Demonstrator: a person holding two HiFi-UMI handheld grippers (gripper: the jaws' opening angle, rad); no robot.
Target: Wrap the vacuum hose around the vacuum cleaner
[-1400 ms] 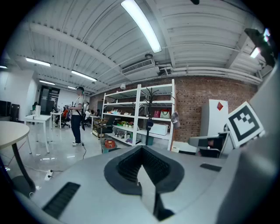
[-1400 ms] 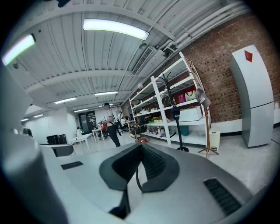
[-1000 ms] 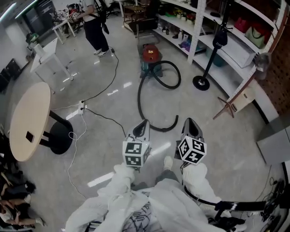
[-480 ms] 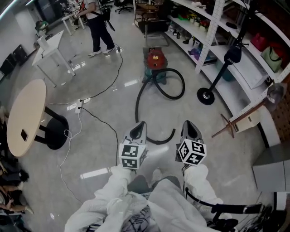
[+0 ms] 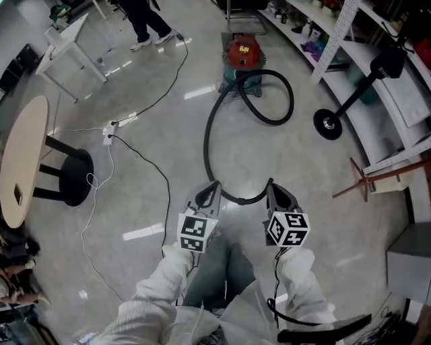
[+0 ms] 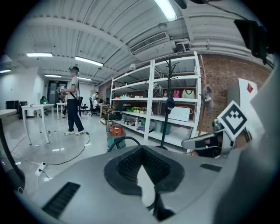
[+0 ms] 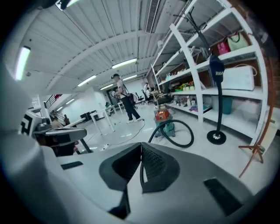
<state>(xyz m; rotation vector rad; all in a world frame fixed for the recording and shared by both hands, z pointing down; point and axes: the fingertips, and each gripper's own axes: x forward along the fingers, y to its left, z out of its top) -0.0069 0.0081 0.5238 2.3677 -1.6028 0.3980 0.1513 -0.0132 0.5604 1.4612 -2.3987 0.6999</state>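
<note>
Polished grey floor (image 5: 155, 81) runs through a workshop, and the vacuum hose (image 5: 206, 145) lies loose on it. From the red-topped vacuum cleaner (image 5: 244, 52) at the far side, the hose makes one round loop just beside the canister. It then sweeps in a long curve towards the person and ends in a hook on the floor. In the head view, that free end sits between the tips of the left gripper (image 5: 214, 183) and the right gripper (image 5: 271, 183). None of the hose is wound on the machine yet.

Both grippers are empty. The right one's jaws are pressed together, and the left one's tips also look drawn together, with only a sliver of floor showing behind them.

The step in hand appears to be fetching the free end. To do it well, the jaws must part before they reach the hose. One gripper should clamp just behind the end and the other further along, so the curve lifts without kinking. Carrying the slack to the canister and laying snug, even turns round its body should keep them from springing off.

A thin power cable (image 5: 168, 202) trails just left of the left gripper and should stay out of the turns. A round table (image 5: 20, 162) stands well off to the left. A floor stand (image 5: 328, 124) and shelving (image 5: 397, 87) line the right side, and a person (image 5: 145, 17) stands far back.
</note>
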